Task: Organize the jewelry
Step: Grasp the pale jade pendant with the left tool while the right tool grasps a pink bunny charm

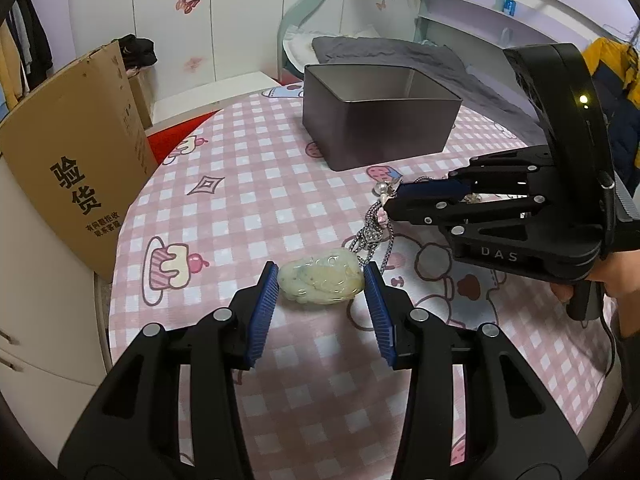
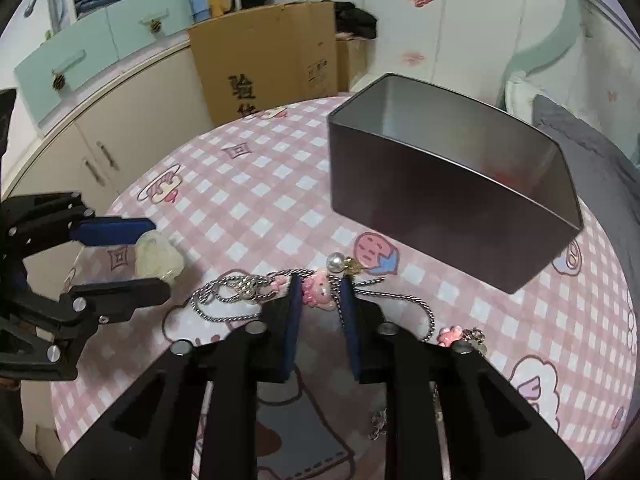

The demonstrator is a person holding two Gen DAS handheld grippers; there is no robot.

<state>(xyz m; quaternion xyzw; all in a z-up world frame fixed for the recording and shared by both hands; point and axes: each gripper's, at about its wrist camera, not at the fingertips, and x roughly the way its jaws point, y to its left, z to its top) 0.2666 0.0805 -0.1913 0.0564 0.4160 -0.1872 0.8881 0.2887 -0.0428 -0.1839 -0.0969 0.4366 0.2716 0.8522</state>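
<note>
A pale green jade pendant lies on the pink checked tablecloth, between the blue pads of my left gripper; the jaws stand at its two sides, just touching or nearly so. It also shows in the right wrist view. My right gripper is narrowly closed around a pink bear charm on a silver chain, with a pearl bead just beyond. In the left wrist view the right gripper sits over the chain.
An open dark metal tin stands at the far side of the round table; it also shows in the right wrist view. A cardboard box leans at the table's left. Another pink charm lies to the right.
</note>
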